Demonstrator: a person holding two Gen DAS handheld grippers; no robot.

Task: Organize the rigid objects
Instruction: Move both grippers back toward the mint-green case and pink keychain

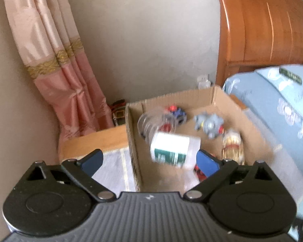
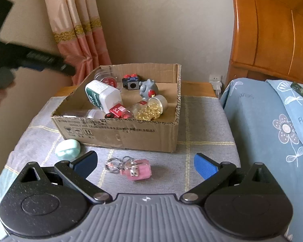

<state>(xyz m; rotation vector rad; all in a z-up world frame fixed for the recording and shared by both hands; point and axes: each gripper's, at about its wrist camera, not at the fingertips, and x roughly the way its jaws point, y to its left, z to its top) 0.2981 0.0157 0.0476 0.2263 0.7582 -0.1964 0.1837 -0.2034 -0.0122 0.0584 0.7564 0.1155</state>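
Left gripper (image 1: 149, 159): jaws spread wide, nothing clamped. In its own view the blue pads (image 1: 207, 164) stand well apart. A white bottle with a green label (image 1: 174, 151) appears between them but lies inside the cardboard box (image 1: 134, 161), clear of both pads. This view is blurred. From the right wrist view, the left gripper (image 2: 70, 70) hangs above and to the left of the box, touching nothing.

Right gripper (image 2: 145, 163): jaws likewise wide apart and empty. It hangs over the grey checked cloth (image 2: 202, 121), short of the box. Directly between its pads, on the cloth, lies a pink keychain charm with metal rings (image 2: 136, 170), not touched by either pad. A mint-green oval case (image 2: 67, 148) rests on the cloth just beside the box's front left corner.

Box contents, right wrist view: the white bottle (image 2: 103, 95) lying tilted atop other items; a clear jar with a red label (image 2: 108, 79) at the rear; a black cube with red buttons (image 2: 132, 82); a grey round figure (image 2: 149, 89); a jar of yellow capsules (image 2: 151, 106) on its side; a small red-labelled bottle (image 2: 119, 112).
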